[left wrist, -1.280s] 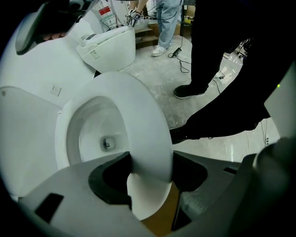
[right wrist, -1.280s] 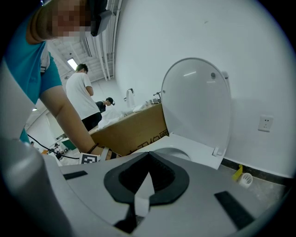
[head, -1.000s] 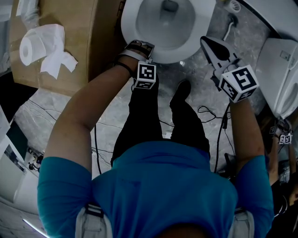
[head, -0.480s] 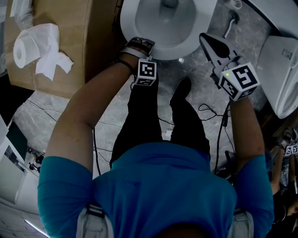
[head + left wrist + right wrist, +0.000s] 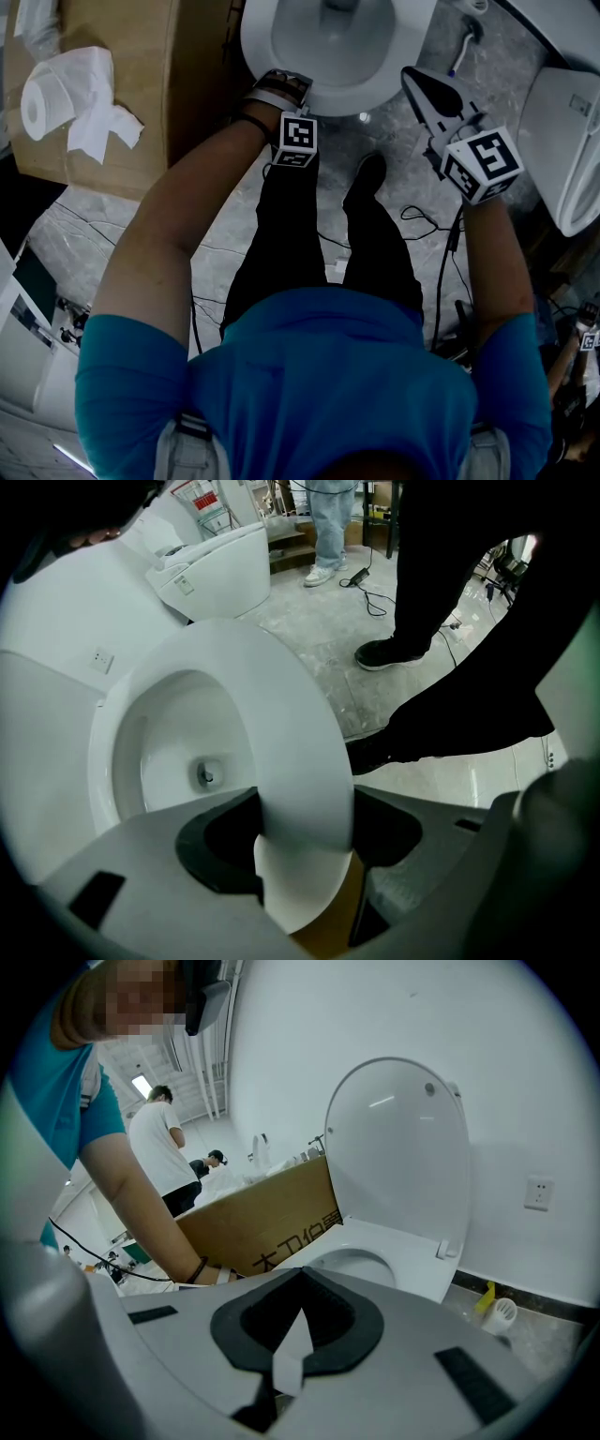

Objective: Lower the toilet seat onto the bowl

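The white toilet seat [image 5: 375, 86] lies low over the bowl [image 5: 178, 752], its ring running toward me in the left gripper view. My left gripper [image 5: 279, 94] points straight down at the front of the toilet. Its jaws are shut on the seat's front edge [image 5: 300, 789], which fills the gap between them. The lid [image 5: 398, 1147] stands upright against the wall. To the right of the bowl my right gripper [image 5: 417, 84] hovers off the toilet, its tips [image 5: 298, 1274] together and holding nothing.
A cardboard box [image 5: 141, 94] stands left of the toilet with a toilet-paper roll [image 5: 47, 103] on it. Another toilet [image 5: 562, 141] sits at the right. Cables [image 5: 422, 225] lie on the floor by my shoe [image 5: 361, 187]. A brush holder [image 5: 502, 1312] stands by the wall.
My left gripper has sunk a little with the seat in its jaws. The right gripper has stayed where it was.
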{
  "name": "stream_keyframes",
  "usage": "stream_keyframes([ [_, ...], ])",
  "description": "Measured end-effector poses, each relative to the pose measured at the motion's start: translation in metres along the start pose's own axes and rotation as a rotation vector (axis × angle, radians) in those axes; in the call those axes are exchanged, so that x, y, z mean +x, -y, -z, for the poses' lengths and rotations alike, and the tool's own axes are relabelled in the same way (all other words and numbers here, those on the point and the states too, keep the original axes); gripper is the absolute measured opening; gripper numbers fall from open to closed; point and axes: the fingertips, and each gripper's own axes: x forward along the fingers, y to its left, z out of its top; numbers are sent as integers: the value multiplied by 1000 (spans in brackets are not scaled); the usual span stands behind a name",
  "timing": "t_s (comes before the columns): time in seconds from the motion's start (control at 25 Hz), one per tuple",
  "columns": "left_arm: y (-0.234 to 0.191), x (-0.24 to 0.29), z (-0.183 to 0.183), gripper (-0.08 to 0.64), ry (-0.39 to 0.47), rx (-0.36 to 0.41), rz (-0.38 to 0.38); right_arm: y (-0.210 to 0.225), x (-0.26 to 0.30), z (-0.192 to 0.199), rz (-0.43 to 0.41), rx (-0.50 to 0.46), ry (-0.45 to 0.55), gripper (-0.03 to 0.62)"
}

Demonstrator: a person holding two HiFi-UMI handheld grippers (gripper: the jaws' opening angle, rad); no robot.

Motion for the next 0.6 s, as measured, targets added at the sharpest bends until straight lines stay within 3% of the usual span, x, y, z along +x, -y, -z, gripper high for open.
stream_keyframes([
  [0.28,5,0,-1,256,17,-6,139,-2,-4,-5,5,3,2,-8],
  [0.6,4,-11,-2,258,45,-26,152,0,-11,-12,12,8,18,-8],
])
